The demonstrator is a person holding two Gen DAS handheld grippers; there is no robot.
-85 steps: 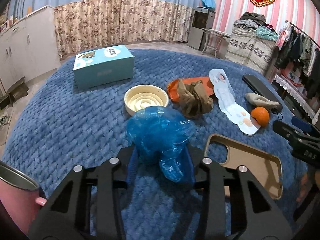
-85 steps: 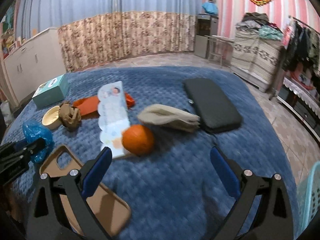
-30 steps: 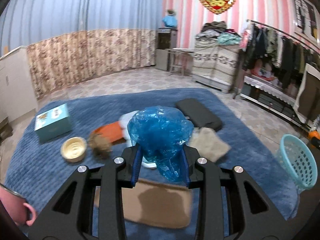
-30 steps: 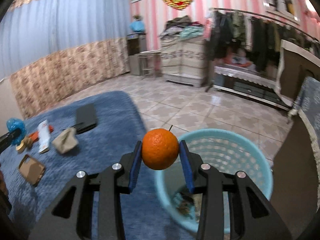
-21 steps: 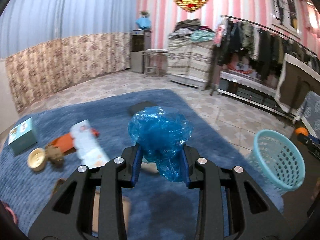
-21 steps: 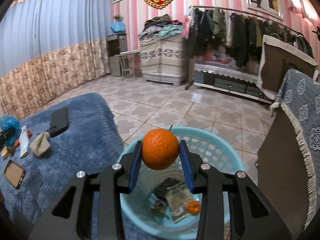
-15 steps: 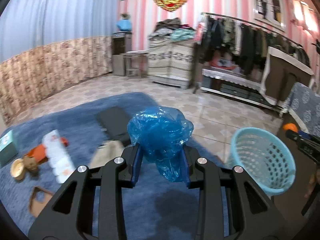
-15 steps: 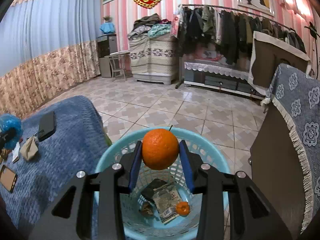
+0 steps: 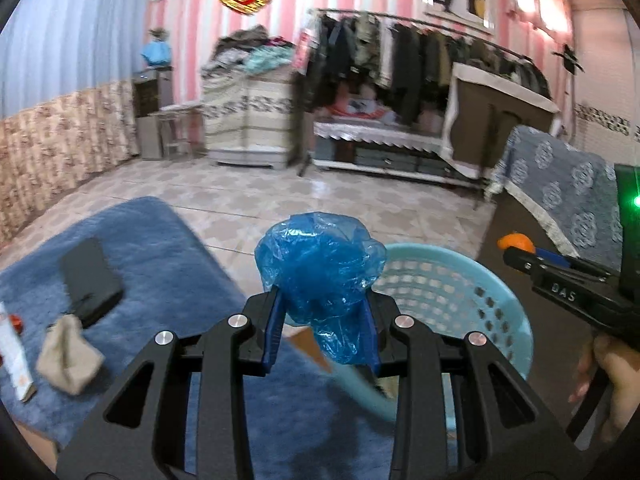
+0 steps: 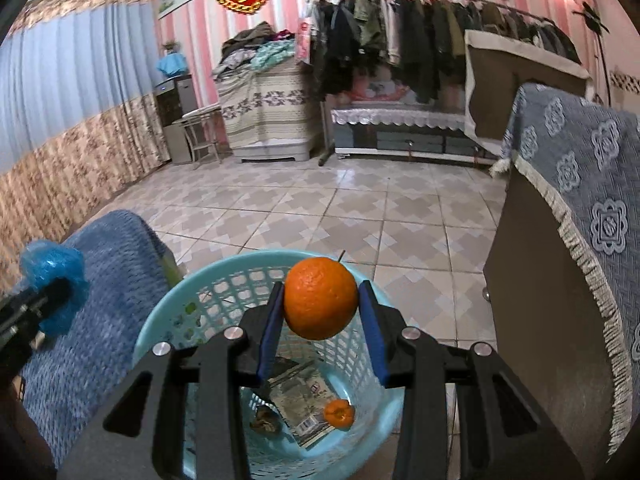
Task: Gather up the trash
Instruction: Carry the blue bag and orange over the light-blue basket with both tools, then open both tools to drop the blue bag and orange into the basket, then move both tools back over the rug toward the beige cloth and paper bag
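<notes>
Your right gripper (image 10: 320, 320) is tilting down over the light blue basket (image 10: 168, 320), its jaws clamping the orange (image 10: 320, 298) directly above the basket's opening. Your left gripper (image 9: 322, 320) is angling down too, jaws squeezing the crumpled blue plastic bag (image 9: 320, 264) just short of the basket's near rim, over the blue blanket (image 9: 160, 264). Your right hand (image 9: 616, 392) is wrapping the gripper's handle.

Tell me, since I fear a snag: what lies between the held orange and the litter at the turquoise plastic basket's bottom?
Nothing: in the right wrist view, only air separates the orange from the litter.
</notes>
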